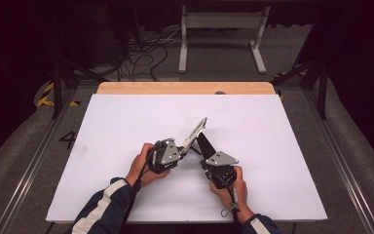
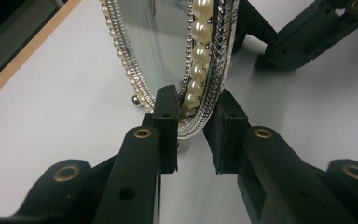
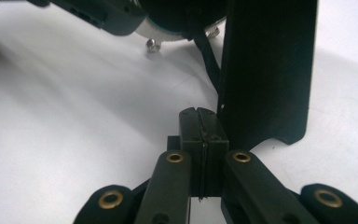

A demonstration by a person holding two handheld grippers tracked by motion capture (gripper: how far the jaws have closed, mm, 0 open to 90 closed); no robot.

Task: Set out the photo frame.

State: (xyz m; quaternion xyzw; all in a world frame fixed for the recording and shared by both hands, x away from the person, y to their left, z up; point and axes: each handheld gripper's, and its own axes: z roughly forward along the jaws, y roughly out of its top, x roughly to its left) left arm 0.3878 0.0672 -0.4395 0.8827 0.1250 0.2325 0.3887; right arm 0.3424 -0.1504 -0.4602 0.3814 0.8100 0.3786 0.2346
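Landmark: oval mirror (image 1: 195, 131) w/ pearl-and-silver frame, approx. centre of white table (image 1: 126, 122), tilted, glass facing left side of table.

Left gripper (image 1: 179, 152): sits at mirror's near-left end, held by person's left hand (image 1: 143, 163). In left gripper view (image 2: 189, 135) the jaws straddle the mirror's lower rim (image 2: 193, 100), one pad on the glass side, the other on the back side. Glass-side pad touches the frame; back-side pad sits just beside the silver edge, contact there not clear. Opening is narrow, about the frame's thickness. Pearl row (image 2: 198, 51) runs up from between the jaws.

Right gripper (image 1: 202, 157): sits at mirror's near-right side, behind the frame, held by right hand (image 1: 233, 185). In right gripper view (image 3: 203, 128) the pads are pressed together, no gap, nothing seen betw. them. Black stand flap (image 3: 268, 65) of the mirror stands just right of the jaws; whether it touches them cannot be told. Flap's lower edge meets the table. Small silver ball foot (image 3: 152, 44) of the frame shows beyond, resting on table.

Grey plate (image 1: 221, 158) tops right gripper. Cable (image 1: 231, 200) trails back over right hand.
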